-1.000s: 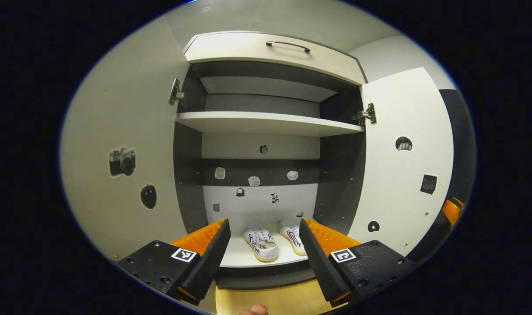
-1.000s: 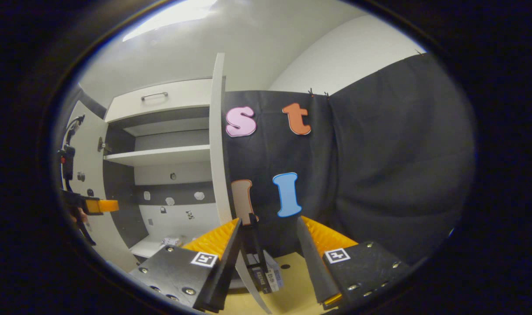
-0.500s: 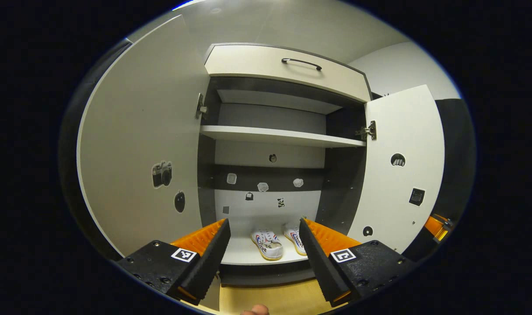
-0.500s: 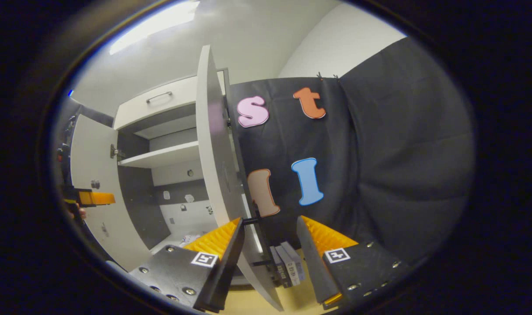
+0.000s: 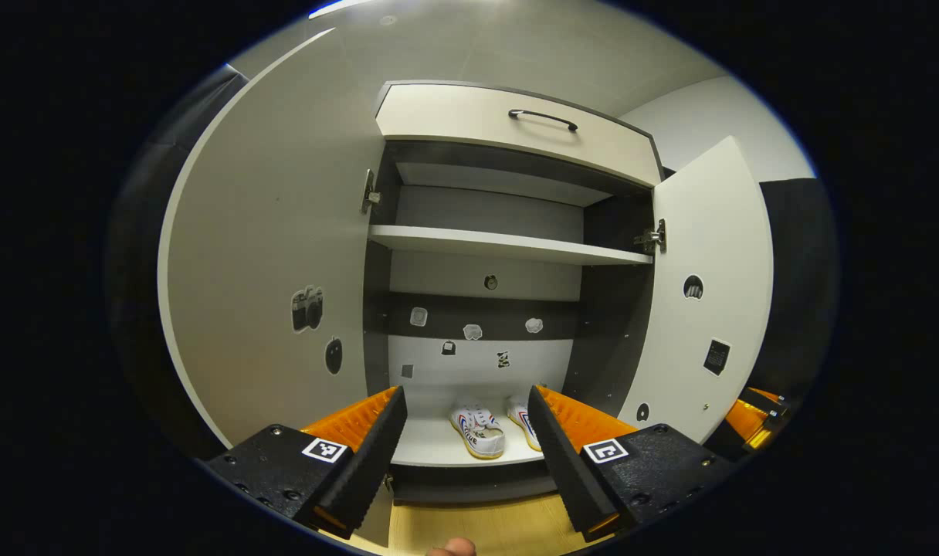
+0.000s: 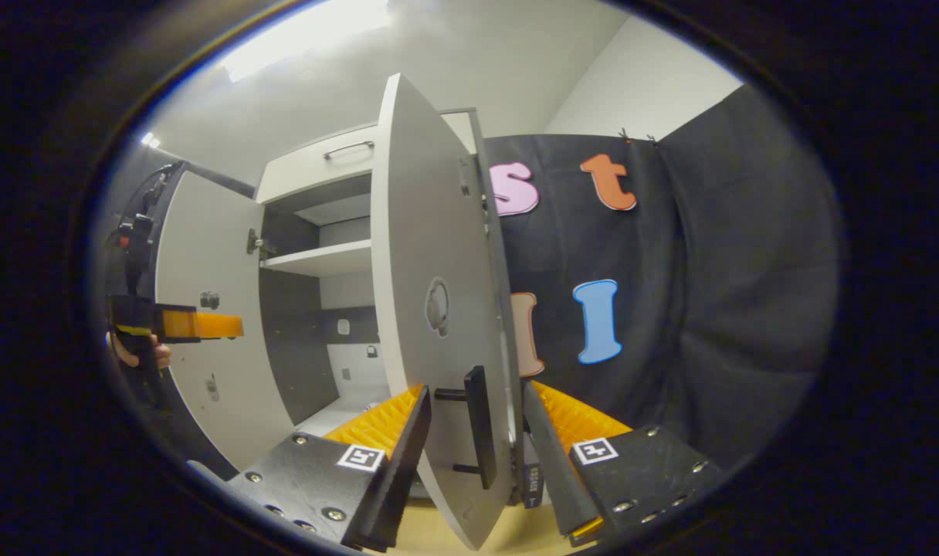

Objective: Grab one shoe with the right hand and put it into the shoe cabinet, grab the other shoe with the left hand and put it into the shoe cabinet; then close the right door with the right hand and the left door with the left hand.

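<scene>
- Both grippers stand with their fingers spread, gripping nothing: the left gripper (image 5: pixel 462 432) faces the open shoe cabinet (image 5: pixel 500 239), while the right gripper (image 6: pixel 476 432) straddles the edge of the right door (image 6: pixel 438 255), whose black handle (image 6: pixel 479 425) sits between its fingers; whether they touch it I cannot tell.
- Inside the cabinet, a white shelf (image 5: pixel 508 245) crosses above the bottom compartment, and a drawer (image 5: pixel 508 127) tops the frame.
- Left door (image 5: pixel 276 262) swings wide from the cabinet; the right door stands partly open, leaving the cabinet mouth free.
- Two white shoes (image 5: pixel 481 431) lie side by side on the cabinet floor, beyond the left gripper's fingers.
</scene>
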`<state>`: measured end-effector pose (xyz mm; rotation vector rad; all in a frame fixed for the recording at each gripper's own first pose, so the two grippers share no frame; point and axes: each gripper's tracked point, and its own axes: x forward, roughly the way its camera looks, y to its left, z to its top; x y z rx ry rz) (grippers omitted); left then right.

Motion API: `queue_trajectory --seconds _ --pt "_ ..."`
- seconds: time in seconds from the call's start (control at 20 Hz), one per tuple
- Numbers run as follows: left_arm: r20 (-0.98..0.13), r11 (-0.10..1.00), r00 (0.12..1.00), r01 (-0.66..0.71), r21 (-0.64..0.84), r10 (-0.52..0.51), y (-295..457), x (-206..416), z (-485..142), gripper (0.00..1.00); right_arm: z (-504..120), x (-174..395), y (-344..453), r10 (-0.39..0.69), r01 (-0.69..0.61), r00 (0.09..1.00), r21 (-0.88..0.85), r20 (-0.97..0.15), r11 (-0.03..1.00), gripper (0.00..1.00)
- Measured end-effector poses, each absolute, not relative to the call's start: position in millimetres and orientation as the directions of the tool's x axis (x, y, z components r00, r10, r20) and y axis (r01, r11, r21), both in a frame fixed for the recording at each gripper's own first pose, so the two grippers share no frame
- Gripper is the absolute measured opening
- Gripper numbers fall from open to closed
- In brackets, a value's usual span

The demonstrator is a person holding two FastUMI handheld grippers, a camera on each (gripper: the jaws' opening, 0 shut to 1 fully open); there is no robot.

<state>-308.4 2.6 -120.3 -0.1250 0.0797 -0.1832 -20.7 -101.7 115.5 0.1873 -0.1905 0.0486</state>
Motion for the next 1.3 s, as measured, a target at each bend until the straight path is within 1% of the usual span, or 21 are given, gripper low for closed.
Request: queue_trajectory --seconds 0.25,0.55,0.8,1.05,1.1,1.15,1.3 --pt "-0.065 0.979 0.985 0.15 -0.141 -0.16 19 -317 -119 0.95 114 -4 -35 0.174 -0.2 0.968 0.138 0.179 0.97 0.74" --pt "-0.05 0.981 0.989 0.128 -0.145 -0.136 30 -327 -113 0.95 128 2 9 0.258 -0.279 0.944 0.083 0.203 0.957 0.74" --pt "-0.044 0.98 0.99 0.129 -0.15 -0.137 31 -327 -110 0.95 131 -1 23 0.28 -0.298 0.936 0.057 0.212 0.953 0.74" --pt "-0.039 0.98 0.989 0.134 -0.144 -0.141 30 -332 -106 0.95 134 -5 22 0.278 -0.296 0.935 0.052 0.221 0.954 0.74" --pt "-0.034 0.98 0.989 0.139 -0.146 -0.145 29 -334 -104 0.91 134 -6 21 0.276 -0.294 0.935 0.053 0.224 0.954 0.74" --pt "-0.027 0.978 0.988 0.145 -0.151 -0.151 28 -335 -102 0.95 135 -6 22 0.275 -0.294 0.935 0.055 0.226 0.954 0.74" --pt "-0.016 0.974 0.986 0.16 -0.161 -0.165 25 -339 -96 0.95 136 -7 21 0.274 -0.295 0.934 0.06 0.229 0.954 0.74"
